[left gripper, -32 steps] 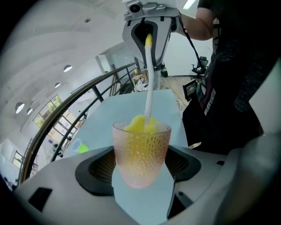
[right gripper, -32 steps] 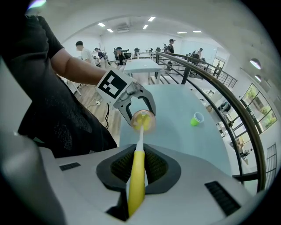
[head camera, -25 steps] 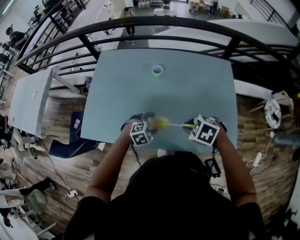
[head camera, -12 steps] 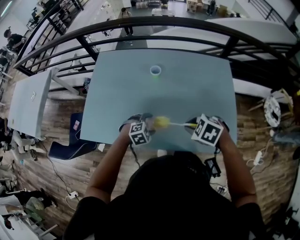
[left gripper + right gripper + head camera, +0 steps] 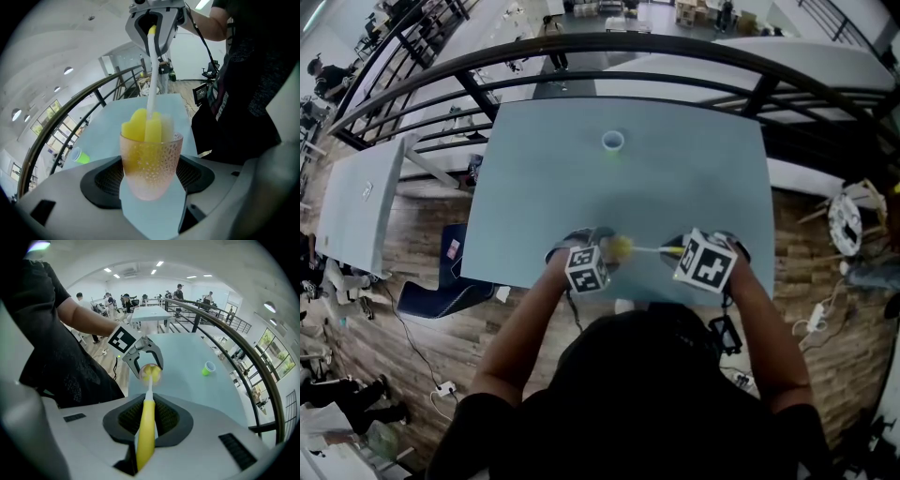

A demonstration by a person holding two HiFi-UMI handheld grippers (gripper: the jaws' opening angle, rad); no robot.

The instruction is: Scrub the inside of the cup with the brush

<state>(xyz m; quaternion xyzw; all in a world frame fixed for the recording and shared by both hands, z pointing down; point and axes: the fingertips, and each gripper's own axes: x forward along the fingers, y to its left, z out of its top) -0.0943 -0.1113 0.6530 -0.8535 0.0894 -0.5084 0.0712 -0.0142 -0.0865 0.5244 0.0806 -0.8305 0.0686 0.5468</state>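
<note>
A dimpled, pinkish translucent cup [image 5: 151, 164] sits between the jaws of my left gripper [image 5: 150, 176], which is shut on it. The brush [image 5: 146, 427] has a yellow handle and a white neck; my right gripper [image 5: 146, 420] is shut on the handle. Its yellow sponge head [image 5: 140, 126] is pushed into the cup's mouth. In the head view both grippers hover near the table's front edge, the left gripper [image 5: 598, 255] facing the right gripper [image 5: 682, 253], with the cup [image 5: 619, 247] and the brush [image 5: 652, 249] between them.
A small green cup [image 5: 613, 142] stands alone at the far side of the pale blue table [image 5: 675, 178]. A dark railing [image 5: 609, 52] runs behind the table. Another table [image 5: 356, 197] stands to the left. People are in the distance.
Both grippers have shifted slightly, the left one a little right and the right one a little left and up. The brush head stays in the cup.
</note>
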